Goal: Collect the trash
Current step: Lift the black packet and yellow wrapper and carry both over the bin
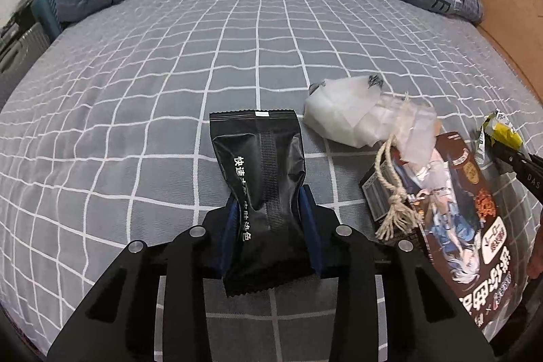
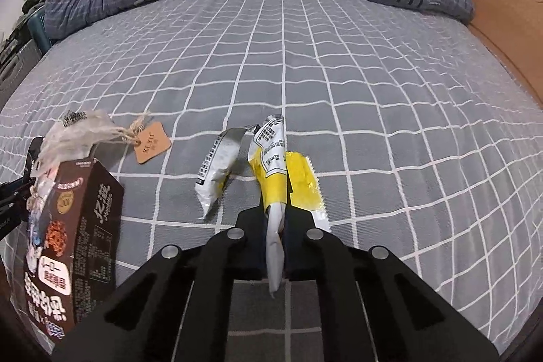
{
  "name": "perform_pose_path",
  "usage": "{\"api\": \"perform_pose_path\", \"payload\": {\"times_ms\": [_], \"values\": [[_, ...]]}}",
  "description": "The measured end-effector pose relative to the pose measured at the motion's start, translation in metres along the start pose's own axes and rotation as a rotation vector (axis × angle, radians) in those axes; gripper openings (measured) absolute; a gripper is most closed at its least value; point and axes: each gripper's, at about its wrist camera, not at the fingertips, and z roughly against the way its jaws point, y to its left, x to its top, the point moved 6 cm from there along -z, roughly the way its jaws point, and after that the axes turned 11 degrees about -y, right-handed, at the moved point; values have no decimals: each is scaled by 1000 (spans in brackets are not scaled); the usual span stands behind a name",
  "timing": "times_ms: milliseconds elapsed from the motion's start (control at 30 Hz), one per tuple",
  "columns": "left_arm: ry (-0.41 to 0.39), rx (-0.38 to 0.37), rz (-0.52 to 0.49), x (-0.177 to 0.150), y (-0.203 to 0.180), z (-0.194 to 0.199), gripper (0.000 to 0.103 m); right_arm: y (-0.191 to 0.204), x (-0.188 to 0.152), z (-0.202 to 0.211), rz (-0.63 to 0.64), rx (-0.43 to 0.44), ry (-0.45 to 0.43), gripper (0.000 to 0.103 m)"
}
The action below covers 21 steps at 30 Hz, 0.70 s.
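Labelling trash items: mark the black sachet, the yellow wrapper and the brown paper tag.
black sachet (image 1: 258,155), left wrist view, upper panel near the white print.
yellow wrapper (image 2: 271,182), right wrist view, yellow band above the pinch.
brown paper tag (image 2: 151,142), right wrist view, centre of the card.

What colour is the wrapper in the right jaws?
Yellow and white wrapper, silver inside; clearest in the right wrist view.

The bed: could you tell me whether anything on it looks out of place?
Yes: litter lies on the checked sheet. A brown box, a white bag and a torn silver wrapper remain. The left claw grips a black packet; the right claw pinches a yellow wrapper.
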Motion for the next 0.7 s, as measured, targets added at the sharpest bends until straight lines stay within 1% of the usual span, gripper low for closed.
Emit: {"api": "perform_pose_path", "payload": {"times_ms": [300, 567, 700], "values": [[-32, 3, 4, 8, -1, 23, 34, 8, 9, 23, 6, 7, -31, 5], [-61, -16, 14, 8, -7, 43, 34, 19, 15, 57, 35, 17, -97, 5], [-85, -24, 28, 8, -12, 59, 34, 23, 13, 71, 35, 31, -110, 5]]}}
